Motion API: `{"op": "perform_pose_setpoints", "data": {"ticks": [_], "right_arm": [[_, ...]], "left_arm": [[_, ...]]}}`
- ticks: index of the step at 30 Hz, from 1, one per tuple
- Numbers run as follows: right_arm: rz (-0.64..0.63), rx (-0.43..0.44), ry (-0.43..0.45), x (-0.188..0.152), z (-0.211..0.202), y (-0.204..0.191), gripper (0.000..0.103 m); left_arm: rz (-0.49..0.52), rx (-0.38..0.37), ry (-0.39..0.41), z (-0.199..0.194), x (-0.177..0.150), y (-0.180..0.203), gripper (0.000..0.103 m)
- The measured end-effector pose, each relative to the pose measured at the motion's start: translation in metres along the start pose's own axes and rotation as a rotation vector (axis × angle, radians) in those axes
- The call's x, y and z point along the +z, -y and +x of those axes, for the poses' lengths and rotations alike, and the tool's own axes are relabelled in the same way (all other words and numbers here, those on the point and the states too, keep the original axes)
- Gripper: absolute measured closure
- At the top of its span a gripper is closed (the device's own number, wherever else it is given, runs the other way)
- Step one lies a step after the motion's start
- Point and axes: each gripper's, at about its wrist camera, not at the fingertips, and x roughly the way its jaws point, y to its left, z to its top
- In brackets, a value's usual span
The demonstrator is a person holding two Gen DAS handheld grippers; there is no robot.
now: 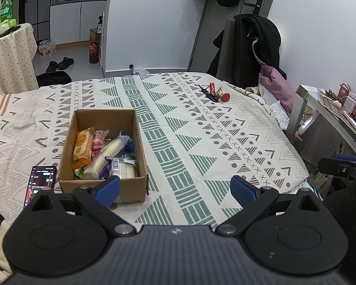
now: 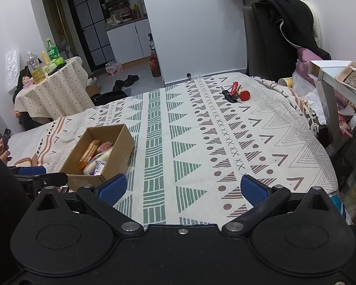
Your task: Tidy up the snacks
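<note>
several snacks in unlabelled box

The box is matt brown cardboard, and the snacks inside have glossy plastic wrappers. The cloth is a woven, matt fabric.

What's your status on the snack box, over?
Left gripper and right gripper open, empty. Snacks piled in cardboard box. Phone beside the box, keys far across; nothing in the way.

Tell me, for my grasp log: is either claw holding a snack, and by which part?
Nothing is held: left claw and right claw are both open and empty.
</note>
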Motion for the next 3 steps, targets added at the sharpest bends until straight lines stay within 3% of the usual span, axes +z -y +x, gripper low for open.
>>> {"op": "perform_pose_setpoints", "data": {"ticks": [3], "right_arm": [[0.000,0.001,-0.003,-0.0005,0.0015,0.0010,0.000]], "left_arm": [[0.003,-0.003,0.000,-0.0011,0.0006,-0.0014,0.005]]}}
